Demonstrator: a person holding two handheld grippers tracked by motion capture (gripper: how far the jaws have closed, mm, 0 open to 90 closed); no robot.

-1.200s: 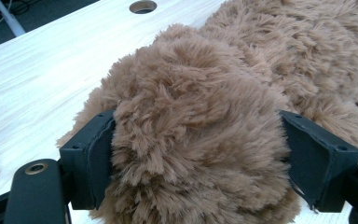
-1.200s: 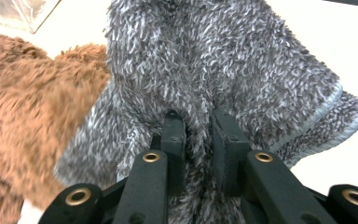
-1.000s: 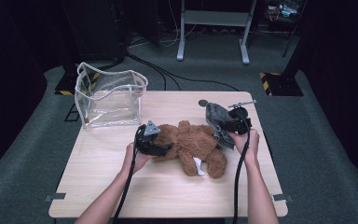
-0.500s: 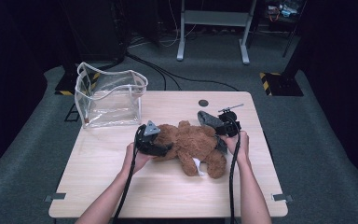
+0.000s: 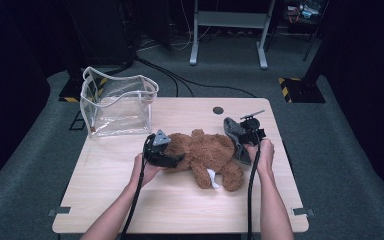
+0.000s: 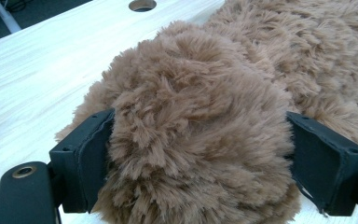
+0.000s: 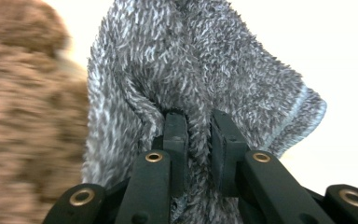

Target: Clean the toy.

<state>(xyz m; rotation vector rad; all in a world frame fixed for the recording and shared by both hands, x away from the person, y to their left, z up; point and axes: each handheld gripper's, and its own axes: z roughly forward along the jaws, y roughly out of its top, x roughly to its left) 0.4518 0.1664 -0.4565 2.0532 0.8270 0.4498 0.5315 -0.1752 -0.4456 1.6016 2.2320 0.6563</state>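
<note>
Squishing down nicely, that brown plush bear (image 6: 200,121) sits wedged between your left gripper (image 6: 200,172) pads, which are clamped on its soft head. Your right gripper (image 7: 198,135) is pinched tight on a fold of grey fuzzy cloth (image 7: 200,74), bear just beside it. Both are light and floppy, so grab thick bunches.

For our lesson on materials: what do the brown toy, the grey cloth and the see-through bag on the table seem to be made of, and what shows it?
Brown toy: plush, probably synthetic; long shaggy pile.
Grey cloth: fleecy fabric, short mottled pile, folds softly.
See-through bag: likely clear flexible plastic with pale edging; table visible through it.
</note>
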